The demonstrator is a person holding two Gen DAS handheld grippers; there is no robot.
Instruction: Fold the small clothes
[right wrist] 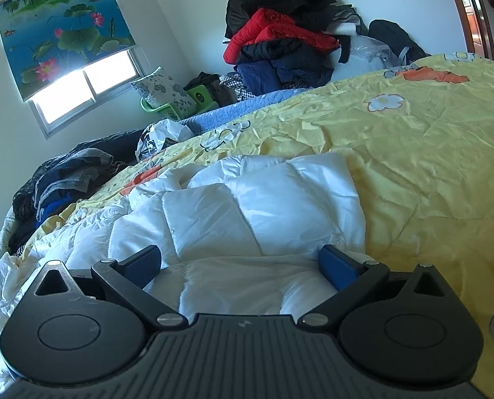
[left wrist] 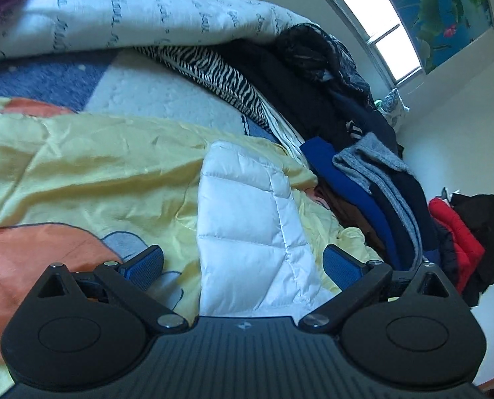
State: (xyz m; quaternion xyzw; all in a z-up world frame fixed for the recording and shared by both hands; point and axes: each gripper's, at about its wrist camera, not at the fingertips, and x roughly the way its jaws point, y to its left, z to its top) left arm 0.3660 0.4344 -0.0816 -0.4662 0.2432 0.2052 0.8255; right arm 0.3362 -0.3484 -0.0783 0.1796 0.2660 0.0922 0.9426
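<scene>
A white quilted puffer garment (right wrist: 247,199) lies on the bed, spread over a yellow flowered quilt (right wrist: 413,153). The right claw (right wrist: 240,266) sits low over its near edge, jaws wide apart, with padded fabric bulging up between the blue pads (right wrist: 338,271); the pads do not appear to press on it, so I judge nothing is gripped. The left claw (left wrist: 243,266) is likewise spread wide, with a narrow folded part of the same white garment (left wrist: 247,219) running away ahead of it, between and beyond the pads, untouched. Both claws seem placed to take hold of an edge for the next fold.

Beyond the left claw, to its right, a stack of dark, grey and blue clothes (left wrist: 373,179) lines the bed edge; a white printed blanket (left wrist: 130,10) is heaped further off.

The garment's near hem is hidden beneath both claw bodies. Its sleeves and collar cannot be made out, so its exact type is uncertain.
</scene>
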